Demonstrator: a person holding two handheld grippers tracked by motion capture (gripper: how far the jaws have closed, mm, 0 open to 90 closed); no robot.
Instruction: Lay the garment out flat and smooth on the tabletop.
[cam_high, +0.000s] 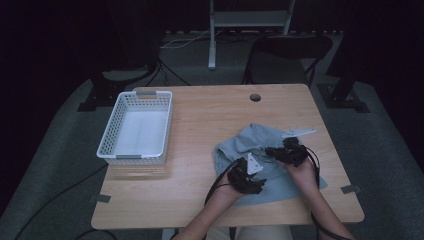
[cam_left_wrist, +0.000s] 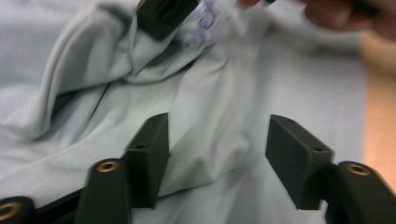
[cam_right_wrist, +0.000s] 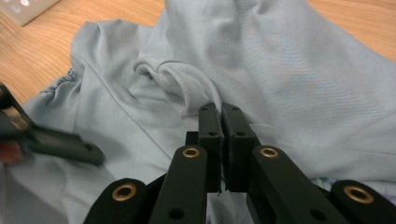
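Basket (cam_high: 135, 129), white plastic, perforated walls, at the table's (cam_high: 200, 200) left; well apart from the work.

Garment (cam_high: 260, 142), pale blue-grey knit, crumpled, right of centre on the table, long axis running roughly from far-left to near-right.

Left gripper (cam_high: 255, 184), over the garment's near edge; jaws wide apart with nothing between them, cloth just beyond and below in the left gripper view (cam_left_wrist: 217, 154).

Right gripper (cam_high: 272, 151), at the garment's middle; jaws pressed together on a ribbed fold (cam_right_wrist: 187, 86) of the cloth, seen in the right gripper view (cam_right_wrist: 220, 123).

Judgement: free cloth lies directly ahead of the left gripper, the nearer one.
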